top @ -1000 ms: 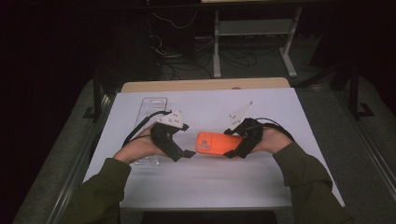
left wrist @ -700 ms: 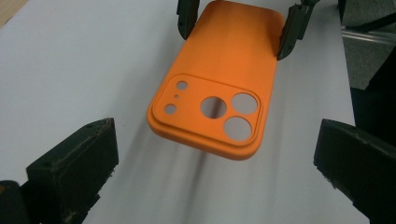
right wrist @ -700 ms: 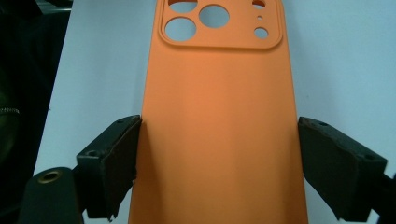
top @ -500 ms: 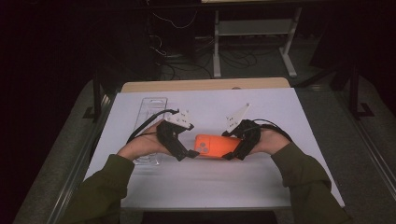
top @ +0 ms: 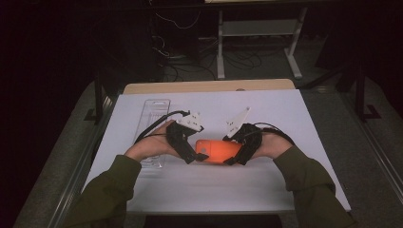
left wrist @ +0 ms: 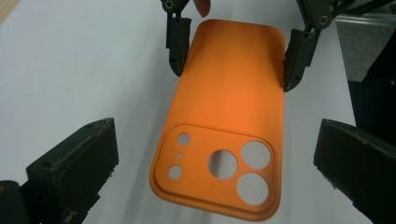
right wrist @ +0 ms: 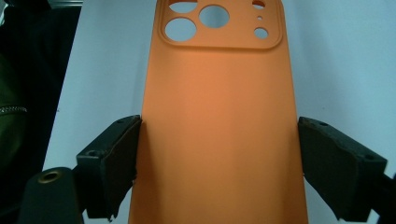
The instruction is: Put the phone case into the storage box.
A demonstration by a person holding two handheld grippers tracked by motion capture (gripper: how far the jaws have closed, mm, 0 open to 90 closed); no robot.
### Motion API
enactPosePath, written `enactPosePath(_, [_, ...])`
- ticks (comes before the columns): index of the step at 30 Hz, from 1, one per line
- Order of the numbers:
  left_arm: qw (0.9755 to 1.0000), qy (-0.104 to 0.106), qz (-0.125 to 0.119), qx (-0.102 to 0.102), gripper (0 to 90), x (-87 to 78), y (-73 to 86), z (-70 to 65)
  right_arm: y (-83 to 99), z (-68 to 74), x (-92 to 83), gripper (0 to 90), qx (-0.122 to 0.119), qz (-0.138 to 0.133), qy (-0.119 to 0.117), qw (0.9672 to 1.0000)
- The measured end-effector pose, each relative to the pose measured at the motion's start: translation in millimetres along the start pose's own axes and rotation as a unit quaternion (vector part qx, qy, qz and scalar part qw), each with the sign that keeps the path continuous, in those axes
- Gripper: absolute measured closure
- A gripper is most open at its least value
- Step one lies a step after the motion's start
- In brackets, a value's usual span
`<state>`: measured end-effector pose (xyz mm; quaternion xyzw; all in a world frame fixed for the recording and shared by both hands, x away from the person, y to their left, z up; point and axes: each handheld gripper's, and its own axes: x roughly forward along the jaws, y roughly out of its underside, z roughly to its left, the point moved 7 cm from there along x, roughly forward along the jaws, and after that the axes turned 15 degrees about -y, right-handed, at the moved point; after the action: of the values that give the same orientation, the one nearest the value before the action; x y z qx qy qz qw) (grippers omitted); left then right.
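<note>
An orange phone case (top: 218, 150) with round camera cut-outs hangs just above the white table sheet (top: 285, 190), back side up. My right gripper (top: 235, 156) is shut on its plain end, a jaw pressed to each long edge; in the right gripper view the gripper (right wrist: 217, 158) clamps the case (right wrist: 219, 116). My left gripper (top: 192, 154) stands open around the camera end. In the left gripper view the case (left wrist: 219, 154) sits between the wide-apart jaws of the left gripper (left wrist: 215, 172) with a gap on both sides. The right gripper (left wrist: 233, 77) shows farther off.
A clear plastic tray (top: 152, 114) lies on the sheet to the left, partly under the left hand. A wooden strip (top: 209, 86) runs along the table's far edge. Beyond it stand a metal stand and cables on a dark floor.
The left gripper has edged slightly toward the case's camera end. The case and the right gripper have hardly moved.
</note>
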<state>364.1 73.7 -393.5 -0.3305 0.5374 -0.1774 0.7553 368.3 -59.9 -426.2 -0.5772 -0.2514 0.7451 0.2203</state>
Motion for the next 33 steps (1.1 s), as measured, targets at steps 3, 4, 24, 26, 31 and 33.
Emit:
enactPosePath(3, [0.9999,0.002,0.006,0.012,0.0,3.2,-1.2,-1.7,-1.2,0.3,0.3,15.2,-0.004,0.001,0.002,1.0])
enactPosePath(4, [0.9999,0.004,0.006,0.014,0.0,4.5,-1.9,-2.7,-1.7,0.8,0.3,15.2,-0.003,0.001,0.001,1.0])
enactPosePath(24, [0.9979,0.029,0.035,0.047,0.0,23.9,-0.6,-17.1,-7.6,4.8,-0.3,15.2,-0.015,-0.004,-0.004,0.9999])
enactPosePath(26, [0.9976,0.03,0.038,0.05,0.0,25.1,0.1,-18.0,-7.9,5.3,-0.5,15.2,-0.015,-0.005,-0.006,0.9999])
enactPosePath(31, [0.9973,0.031,0.045,0.049,0.0,29.1,2.6,-19.0,-8.6,5.3,-2.0,15.2,-0.02,-0.007,-0.004,0.9998])
enactPosePath(33, [0.9971,0.033,0.048,0.049,0.0,30.4,3.3,-19.2,-9.0,6.1,-2.4,15.2,-0.019,-0.007,-0.004,0.9998])
